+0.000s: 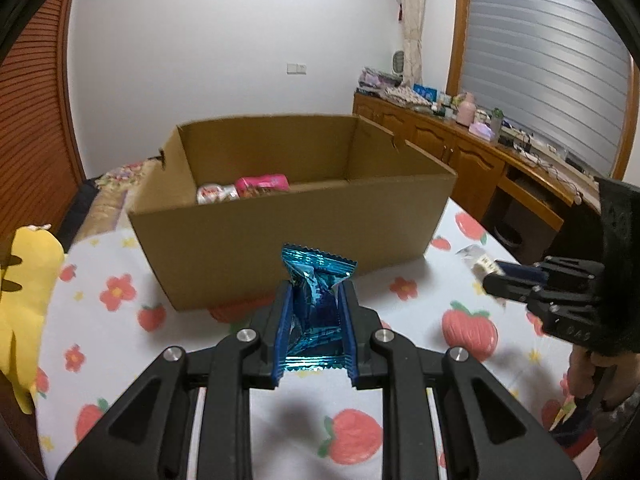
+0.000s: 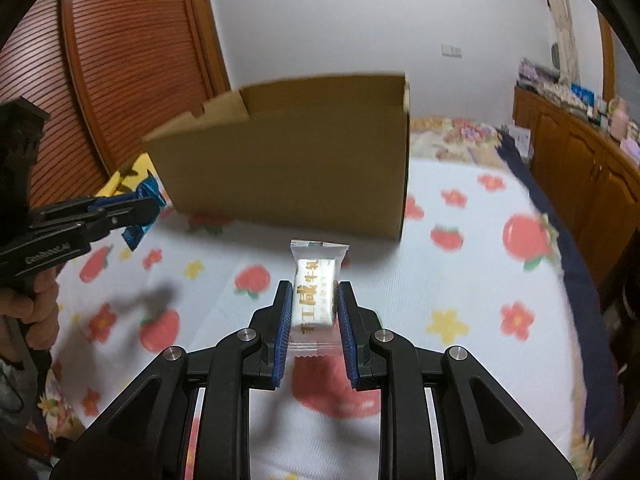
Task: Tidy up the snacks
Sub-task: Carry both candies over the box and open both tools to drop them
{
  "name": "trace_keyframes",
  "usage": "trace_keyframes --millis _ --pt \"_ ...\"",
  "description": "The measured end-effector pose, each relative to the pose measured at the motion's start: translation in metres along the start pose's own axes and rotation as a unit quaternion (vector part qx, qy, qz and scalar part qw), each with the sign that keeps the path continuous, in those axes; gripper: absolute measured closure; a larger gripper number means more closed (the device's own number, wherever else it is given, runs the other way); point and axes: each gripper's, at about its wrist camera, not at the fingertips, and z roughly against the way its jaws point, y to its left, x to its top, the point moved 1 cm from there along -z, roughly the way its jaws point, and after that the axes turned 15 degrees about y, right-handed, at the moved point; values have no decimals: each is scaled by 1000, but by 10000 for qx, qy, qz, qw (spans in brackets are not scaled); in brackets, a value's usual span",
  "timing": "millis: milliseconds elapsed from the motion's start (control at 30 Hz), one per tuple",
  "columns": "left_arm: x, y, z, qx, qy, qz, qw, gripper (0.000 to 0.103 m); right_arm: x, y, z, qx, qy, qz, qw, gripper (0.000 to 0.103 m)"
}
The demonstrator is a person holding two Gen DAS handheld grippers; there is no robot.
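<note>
My left gripper (image 1: 314, 294) is shut on a shiny blue snack packet (image 1: 316, 300), held above the table just in front of an open cardboard box (image 1: 280, 232). Inside the box lie a pink packet (image 1: 262, 184) and a white-red packet (image 1: 216, 194). My right gripper (image 2: 314, 296) is shut on a white candy packet with gold lettering (image 2: 314, 296), held above the table before the box (image 2: 296, 176). The right gripper also shows at the right edge of the left wrist view (image 1: 494, 274), and the left gripper at the left of the right wrist view (image 2: 148, 210).
The table wears a white cloth with red fruit and flower prints (image 1: 468, 328). A yellow plush toy (image 1: 24, 280) lies at the table's left edge. A wooden cabinet with clutter on top (image 1: 460, 144) stands at the right.
</note>
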Motion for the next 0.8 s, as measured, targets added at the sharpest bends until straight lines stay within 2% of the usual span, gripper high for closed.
trace_keyframes --millis 333,467,600,800 --pt "22 26 26 184 -273 99 9994 83 43 10 42 -164 -516 309 9981 82" --pt "32 35 31 234 -310 131 9992 83 55 12 49 -229 -607 401 9971 82" --pt "45 46 31 20 -271 258 9993 83 68 15 53 -270 -654 488 9963 82" --pt "66 56 25 211 -249 260 9991 83 89 20 48 -442 -647 631 9949 82"
